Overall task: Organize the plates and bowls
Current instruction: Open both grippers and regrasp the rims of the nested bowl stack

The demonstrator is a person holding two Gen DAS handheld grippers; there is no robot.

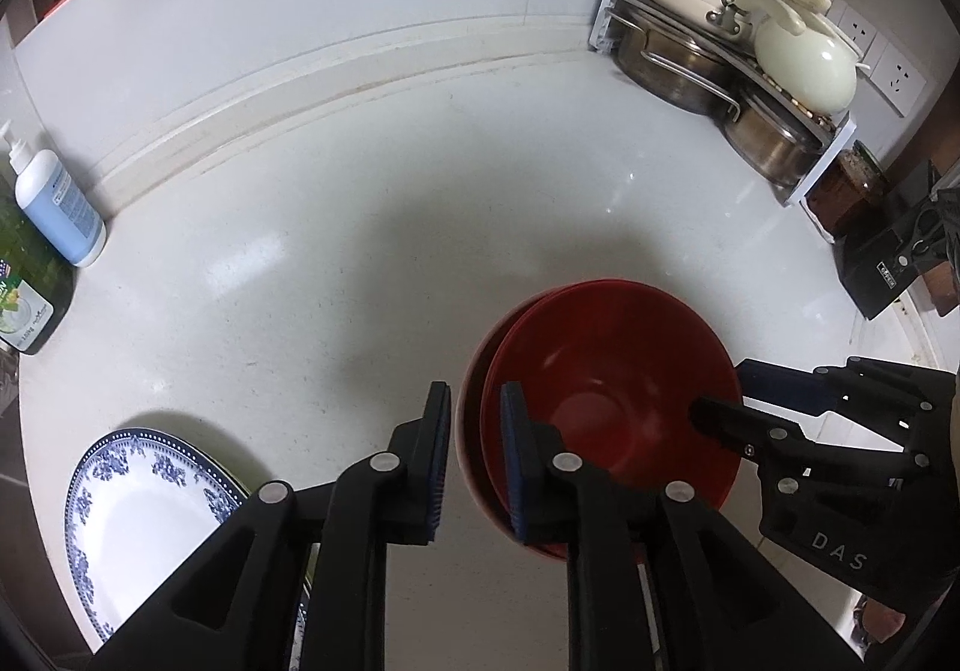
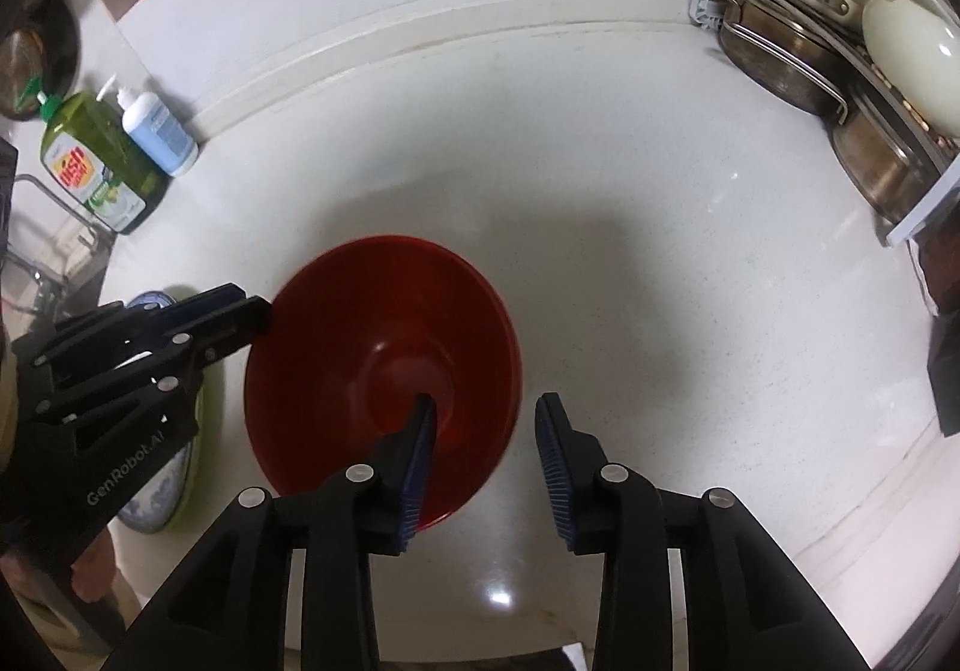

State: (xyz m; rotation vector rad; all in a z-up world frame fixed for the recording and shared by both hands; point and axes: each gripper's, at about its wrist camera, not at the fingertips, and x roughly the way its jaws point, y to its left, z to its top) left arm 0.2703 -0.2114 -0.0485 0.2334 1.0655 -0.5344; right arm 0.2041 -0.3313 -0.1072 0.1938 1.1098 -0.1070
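Two red bowls (image 1: 606, 407) sit nested on the white tabletop (image 1: 336, 227), the upper one slightly off-centre in the lower, so the stacking of the bowls looks about done. The left gripper (image 1: 477, 461) straddles the near-left rim with its jaws fairly narrow, one pad inside the bowl and one outside, though I cannot tell whether the pads actually press the wall. The right gripper (image 2: 486, 467) has its jaws wide across the right rim, one finger over the inside, the other over bare tabletop, gripping nothing. My guess is that the next move calls for settling the top bowl square in the lower one, then drawing both grippers clear without dragging the stack. The blue-patterned plate (image 1: 150, 521) lies just left of the bowls and seems the likely next item. The left view shows that plate openly, plus the dark jar and black box beside the pot rack (image 1: 750, 65); the right view hides most of the plate behind the left gripper but shows the green soap bottle (image 2: 99, 167) in full beside the blue pump bottle (image 2: 159, 131).
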